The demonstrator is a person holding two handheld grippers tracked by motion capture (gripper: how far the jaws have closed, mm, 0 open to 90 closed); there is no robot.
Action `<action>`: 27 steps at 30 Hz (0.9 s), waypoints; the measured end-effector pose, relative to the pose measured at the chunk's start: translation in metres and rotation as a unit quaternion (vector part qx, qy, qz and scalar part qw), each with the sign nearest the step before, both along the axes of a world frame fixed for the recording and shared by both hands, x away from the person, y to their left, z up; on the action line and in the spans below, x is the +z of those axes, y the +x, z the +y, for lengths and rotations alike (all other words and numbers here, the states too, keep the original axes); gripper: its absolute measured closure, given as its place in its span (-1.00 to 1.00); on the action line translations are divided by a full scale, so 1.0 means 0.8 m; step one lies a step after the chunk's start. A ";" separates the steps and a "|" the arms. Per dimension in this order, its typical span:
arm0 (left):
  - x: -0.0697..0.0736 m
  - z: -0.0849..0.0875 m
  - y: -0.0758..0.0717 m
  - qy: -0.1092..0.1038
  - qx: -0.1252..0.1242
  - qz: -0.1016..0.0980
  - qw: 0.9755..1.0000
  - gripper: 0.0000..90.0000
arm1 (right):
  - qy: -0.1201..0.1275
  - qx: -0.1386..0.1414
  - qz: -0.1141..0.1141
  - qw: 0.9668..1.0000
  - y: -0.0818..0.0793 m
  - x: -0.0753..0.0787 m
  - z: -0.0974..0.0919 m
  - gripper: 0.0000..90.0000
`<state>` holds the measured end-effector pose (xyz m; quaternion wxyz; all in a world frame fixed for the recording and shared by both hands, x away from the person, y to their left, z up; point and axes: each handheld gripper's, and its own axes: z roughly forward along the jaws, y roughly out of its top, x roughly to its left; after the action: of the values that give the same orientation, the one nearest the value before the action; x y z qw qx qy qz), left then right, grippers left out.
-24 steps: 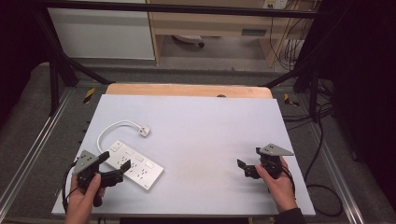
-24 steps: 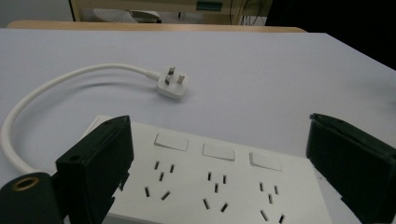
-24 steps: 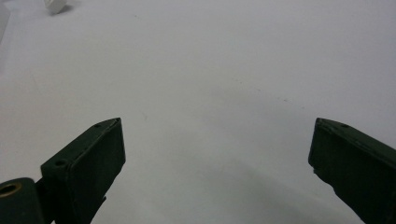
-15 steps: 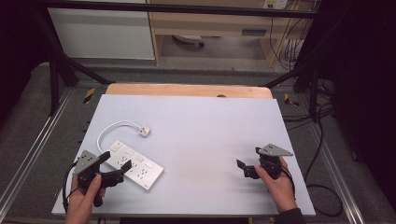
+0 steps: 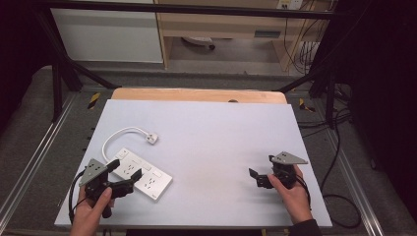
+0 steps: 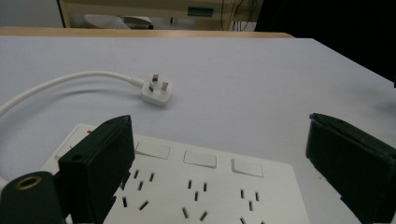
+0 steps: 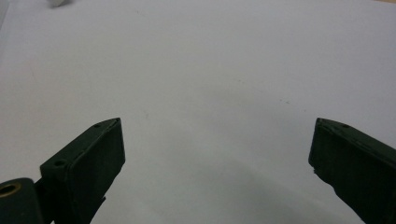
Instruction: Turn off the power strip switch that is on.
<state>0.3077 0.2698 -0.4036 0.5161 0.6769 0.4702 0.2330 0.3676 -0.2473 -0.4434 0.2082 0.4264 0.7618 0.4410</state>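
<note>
While both grippers' jaws gape, power strip (image 6: pixel 187 186) lies under left gripper (image 6: pixel 219 154); right gripper (image 7: pixel 215 158) over bare table (image 7: pixel 210 70).

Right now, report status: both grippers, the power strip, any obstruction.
Left gripper open, jaws over the power strip, not gripping. Right gripper open above bare table. Plug unplugged, lying beyond the strip. Nothing in the way.

no legible text, labels, brands or numbers anywhere
</note>
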 end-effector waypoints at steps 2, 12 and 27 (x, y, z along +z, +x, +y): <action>0.000 0.000 0.000 -0.001 0.000 -0.001 1.000 -0.82 | 0.000 0.000 0.000 1.000 0.000 0.000 0.000 -0.91; 0.006 -0.003 -0.004 -0.012 -0.012 -0.009 1.000 -0.84 | -0.001 0.001 -0.002 1.000 -0.001 0.001 0.000 -0.91; 0.037 -0.008 0.000 -0.022 -0.023 -0.013 0.999 -0.86 | 0.002 0.005 -0.004 1.000 -0.001 0.002 0.001 -0.91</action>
<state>0.3074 0.2633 -0.3736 0.5426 0.6726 0.4528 0.2196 0.3665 -0.2466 -0.4421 0.2089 0.4213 0.7621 0.4451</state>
